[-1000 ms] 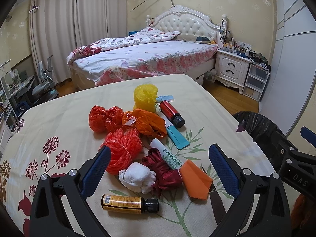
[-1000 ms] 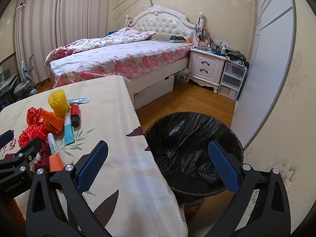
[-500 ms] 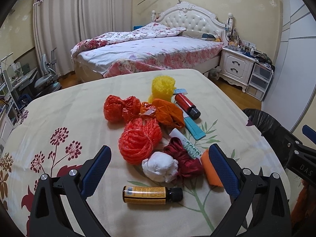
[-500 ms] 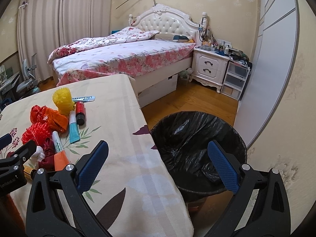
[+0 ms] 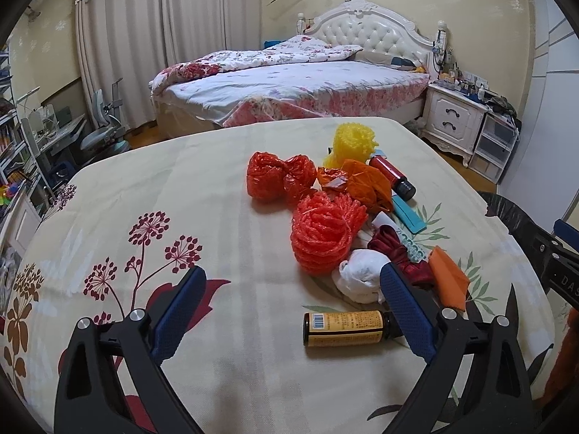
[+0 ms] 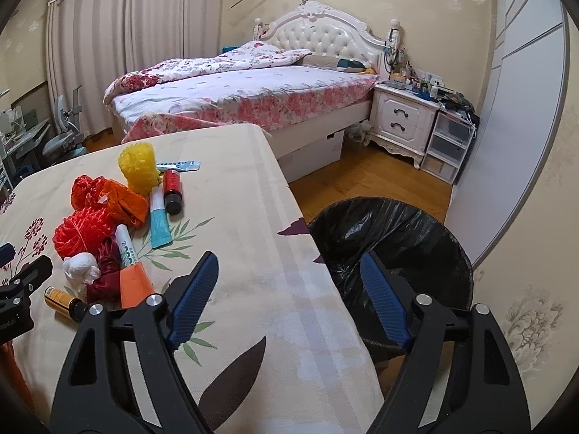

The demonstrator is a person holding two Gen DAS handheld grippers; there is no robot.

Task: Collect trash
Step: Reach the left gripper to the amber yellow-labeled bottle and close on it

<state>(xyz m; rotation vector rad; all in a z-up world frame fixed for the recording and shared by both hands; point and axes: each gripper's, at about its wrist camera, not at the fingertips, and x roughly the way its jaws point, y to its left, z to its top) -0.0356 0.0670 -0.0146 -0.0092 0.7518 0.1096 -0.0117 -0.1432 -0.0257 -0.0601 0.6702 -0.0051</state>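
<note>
A pile of trash lies on the floral tablecloth (image 5: 224,217): an orange net ball (image 5: 324,233), a red plastic wad (image 5: 278,177), a yellow net (image 5: 353,143), an orange bag (image 5: 367,184), a white wad (image 5: 362,280), a dark red ribbon (image 5: 398,253), a brown bottle with a yellow label (image 5: 343,327) and a red bottle (image 5: 392,177). My left gripper (image 5: 291,284) is open and empty, just short of the brown bottle. My right gripper (image 6: 289,275) is open and empty over the table's right edge, beside the black-lined bin (image 6: 391,242). The pile also shows in the right wrist view (image 6: 108,224).
A teal tube (image 5: 407,213), a white tube (image 6: 125,244) and an orange paper piece (image 5: 448,278) lie in the pile. A bed (image 5: 289,86) stands beyond the table, a white nightstand (image 6: 401,123) and plastic drawers (image 6: 447,146) right of it. A desk and chair (image 5: 105,133) stand far left.
My left gripper has moved left and nearer the table, so the pile now sits to the right between its fingers. My right gripper has shifted slightly left toward the table.
</note>
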